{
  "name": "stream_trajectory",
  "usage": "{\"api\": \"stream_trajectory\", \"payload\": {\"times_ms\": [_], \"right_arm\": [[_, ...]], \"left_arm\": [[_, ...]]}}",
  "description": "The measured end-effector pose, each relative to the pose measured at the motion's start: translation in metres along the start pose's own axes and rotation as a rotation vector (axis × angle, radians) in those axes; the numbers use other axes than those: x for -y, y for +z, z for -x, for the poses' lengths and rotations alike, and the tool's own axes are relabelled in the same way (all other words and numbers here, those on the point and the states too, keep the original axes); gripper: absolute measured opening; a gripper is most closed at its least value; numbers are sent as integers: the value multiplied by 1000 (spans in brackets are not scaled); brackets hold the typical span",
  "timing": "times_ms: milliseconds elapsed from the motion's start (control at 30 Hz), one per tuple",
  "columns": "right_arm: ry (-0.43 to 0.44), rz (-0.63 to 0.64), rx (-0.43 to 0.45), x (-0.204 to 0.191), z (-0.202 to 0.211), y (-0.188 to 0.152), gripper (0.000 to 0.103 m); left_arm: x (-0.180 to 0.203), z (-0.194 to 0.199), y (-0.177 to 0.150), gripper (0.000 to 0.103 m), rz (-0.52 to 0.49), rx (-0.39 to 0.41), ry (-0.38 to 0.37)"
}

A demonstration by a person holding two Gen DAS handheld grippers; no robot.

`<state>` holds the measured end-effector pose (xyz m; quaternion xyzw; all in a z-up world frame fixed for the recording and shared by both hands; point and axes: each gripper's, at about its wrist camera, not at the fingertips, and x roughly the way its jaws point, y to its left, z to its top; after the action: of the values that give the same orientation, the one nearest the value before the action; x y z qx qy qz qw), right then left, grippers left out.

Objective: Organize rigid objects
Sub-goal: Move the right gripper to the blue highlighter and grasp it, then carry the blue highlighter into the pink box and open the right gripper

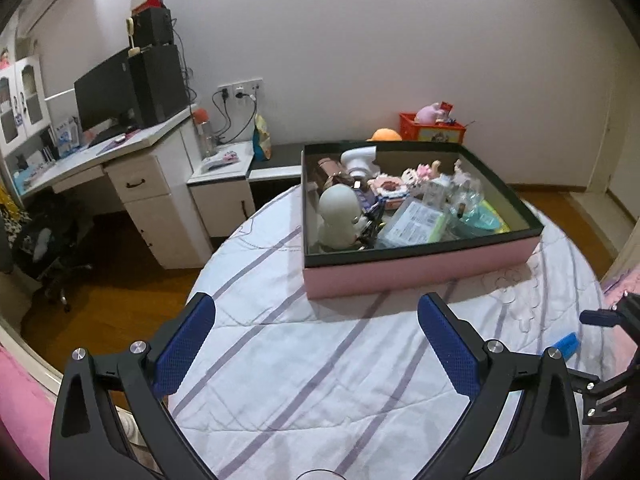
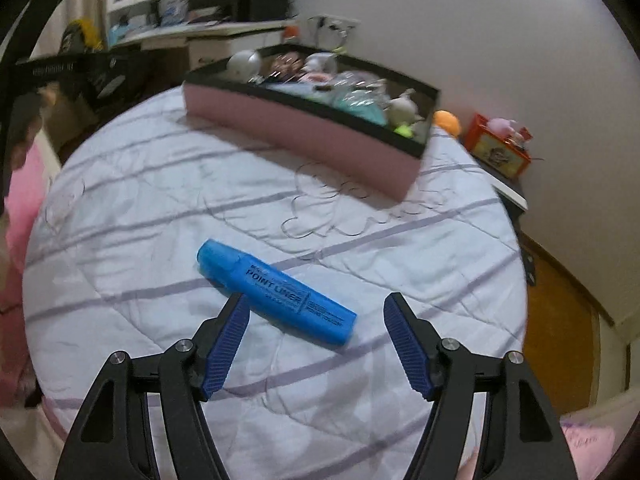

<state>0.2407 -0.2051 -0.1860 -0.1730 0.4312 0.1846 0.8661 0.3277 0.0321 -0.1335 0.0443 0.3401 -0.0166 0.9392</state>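
A bed [image 1: 328, 364] with a white quilt crossed by pale purple stripes fills most of both views. Beyond its far left corner stands a white desk [image 1: 132, 152] carrying a dark monitor [image 1: 104, 92] and black speakers, with a low white cabinet beside it against the wall.

On the far part of the bed sits a wide, shallow pink box [image 1: 420, 268] with a dark inner rim. It is crowded with small things: a white rounded figurine [image 1: 340, 216] at the near left, a white hair-dryer-like object [image 1: 358, 160] behind it, a flat packet, and clear and turquoise plastic items towards the right. Behind the box, on a dark ledge by the wall, is a red crate [image 1: 432, 128] holding a pink plush toy, with an orange ball [image 1: 385, 135] next to it.

The left hand-held gripper [image 1: 316, 344] hovers over bare quilt, short of the box, its blue-padded fingers spread wide and holding nothing.

The right hand-held gripper [image 2: 316, 340] is likewise released, its fingers apart just above the quilt. A blue highlighter [image 2: 276, 296] marked "POINT LINER" lies flat on the bed, well apart from the box, slanting from upper left to lower right. Its lower end lies between the two fingers, with the left finger's tip at or just beside its barrel; whether they touch I cannot tell. In the left wrist view the same highlighter [image 1: 564, 344] shows at the far right edge.
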Motion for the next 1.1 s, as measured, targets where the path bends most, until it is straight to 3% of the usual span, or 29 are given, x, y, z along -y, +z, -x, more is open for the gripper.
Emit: {"api": "stream_trajectory", "payload": {"times_ms": [167,233,300,333,400,600,667,733,933,1000,1100], "right_arm": [[38,113,-18,-10,-24,13,71],[69,99,-15,-7,-31,18,68],[131,29,-15,3,-34,20,38],[134,-12,-11,10,-33,20,34],[98,-86,-6,23,-33,18,27],[-9,-225,1,54,-33,8,27],[-53,-268,-2,63,-34,6,27],[-52,-323,7,75,-38,6,27],[-100,-359,12,92,-42,6,27],[-105,-366,11,95,-44,8,27],[-121,-371,8,97,-47,9,27]], "left_arm": [[1,-13,5,102,-25,-19,23],[-1,-19,10,102,-23,-22,37],[-5,-31,16,102,-14,-32,68],[-7,-39,20,102,-4,-47,97],[-11,-50,27,102,-2,-56,121],[-16,-90,48,101,-14,-103,127],[-16,-104,53,87,-28,-130,128],[-18,-119,55,55,-35,-174,111],[-11,-133,58,17,-78,-212,19],[-6,-135,59,8,-95,-224,-5],[-4,-136,61,7,-101,-232,6]]}}
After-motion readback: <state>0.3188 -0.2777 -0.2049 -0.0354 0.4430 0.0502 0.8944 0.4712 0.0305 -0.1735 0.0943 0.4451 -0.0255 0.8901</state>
